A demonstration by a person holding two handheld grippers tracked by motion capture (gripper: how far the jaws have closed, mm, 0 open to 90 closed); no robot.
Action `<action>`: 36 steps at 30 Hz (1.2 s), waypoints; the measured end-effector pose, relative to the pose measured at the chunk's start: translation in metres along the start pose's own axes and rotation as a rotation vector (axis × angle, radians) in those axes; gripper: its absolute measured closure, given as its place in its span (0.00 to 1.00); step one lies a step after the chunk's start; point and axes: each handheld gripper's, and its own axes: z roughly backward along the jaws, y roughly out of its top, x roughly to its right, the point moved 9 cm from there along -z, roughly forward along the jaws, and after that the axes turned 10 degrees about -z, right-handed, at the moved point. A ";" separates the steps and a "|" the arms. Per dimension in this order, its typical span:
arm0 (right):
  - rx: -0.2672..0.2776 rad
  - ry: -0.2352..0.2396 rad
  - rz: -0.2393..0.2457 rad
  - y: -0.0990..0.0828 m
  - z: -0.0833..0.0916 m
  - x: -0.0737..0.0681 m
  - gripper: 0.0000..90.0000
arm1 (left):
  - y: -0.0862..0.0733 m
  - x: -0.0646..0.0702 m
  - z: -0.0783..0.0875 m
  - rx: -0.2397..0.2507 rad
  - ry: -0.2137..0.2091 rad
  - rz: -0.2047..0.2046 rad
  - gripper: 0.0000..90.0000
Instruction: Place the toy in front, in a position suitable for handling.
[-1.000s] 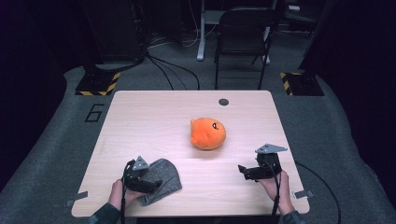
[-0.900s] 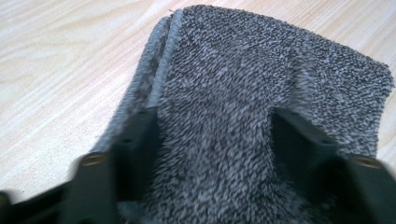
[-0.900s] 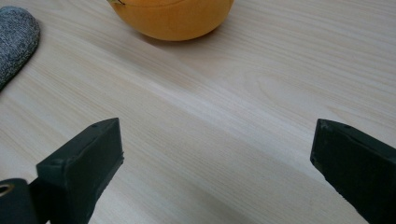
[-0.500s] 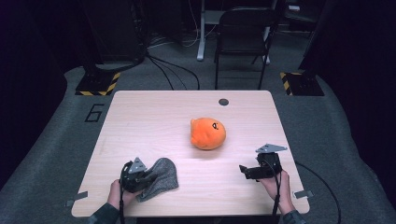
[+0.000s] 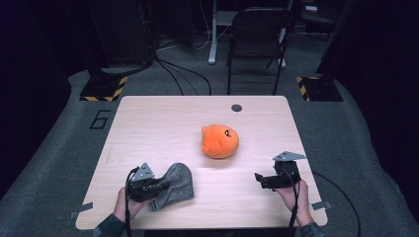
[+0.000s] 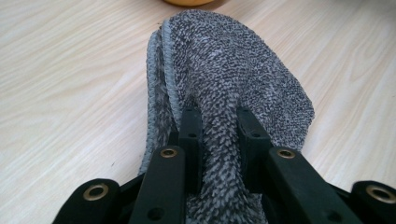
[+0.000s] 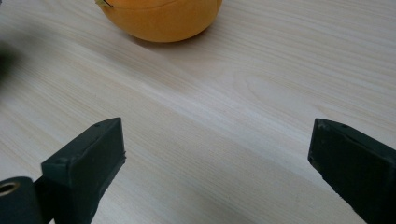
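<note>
Cloth, grey and nubbly like terry towelling (image 5: 174, 184), lies bunched on the near left part of a pale wooden table (image 5: 148, 128). The left gripper (image 5: 161, 186), held in the person's left hand (image 5: 127, 206) at the table's near edge, is clamped on the near end of this cloth. In the left gripper view its two black jaws pinch a raised ridge of the grey cloth (image 6: 224, 93) between them, and the rest of the cloth spreads out ahead onto the wood, with a stitched hem along its left side. These jaws have just been closing, with the cloth between them.

An orange plush toy (image 5: 220, 140), round with a small dark face mark, sits near the middle of the table, well apart from the cloth and beyond it to the right. The right gripper (image 5: 259, 178), held in the right hand (image 5: 295, 196), rests at the near right of the table. In the right gripper view its jaws stand wide apart with bare wood between them, and the orange plush toy (image 7: 161, 18) lies farther ahead. A small dark round disc (image 5: 236, 107) sits near the table's far edge.
</note>
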 end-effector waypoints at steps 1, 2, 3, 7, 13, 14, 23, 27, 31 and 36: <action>0.000 -0.002 0.002 0.000 0.000 0.000 0.04 | 0.003 0.003 -0.001 0.004 -0.010 -0.003 0.84; 0.003 -0.006 0.002 0.000 0.001 0.000 0.04 | 0.005 0.004 -0.003 0.007 -0.015 -0.007 0.84; 0.004 -0.003 0.003 0.001 0.001 0.000 0.04 | 0.009 0.007 -0.005 0.010 -0.022 -0.015 0.84; 0.005 -0.005 0.002 0.001 0.002 0.000 0.04 | 0.021 0.015 -0.013 0.015 -0.045 -0.043 0.84; 0.002 -0.003 0.003 0.001 0.001 0.000 0.04 | 0.036 0.031 -0.031 0.008 -0.084 -0.093 0.84; 0.004 -0.008 0.001 0.001 0.001 0.000 0.04 | 0.038 0.033 -0.035 0.012 -0.093 -0.097 0.84; 0.002 -0.005 0.005 0.000 0.001 0.001 0.04 | 0.058 0.054 -0.073 -0.016 -0.154 -0.147 0.83; 0.001 -0.007 0.007 0.000 0.001 0.000 0.04 | 0.064 0.066 -0.096 -0.033 -0.195 -0.160 0.83; -0.005 -0.009 0.013 -0.002 0.000 -0.001 0.04 | 0.070 0.075 -0.118 -0.044 -0.231 -0.171 0.81; -0.012 -0.002 0.023 -0.004 -0.003 -0.004 0.04 | 0.070 0.078 -0.131 -0.068 -0.247 -0.187 0.64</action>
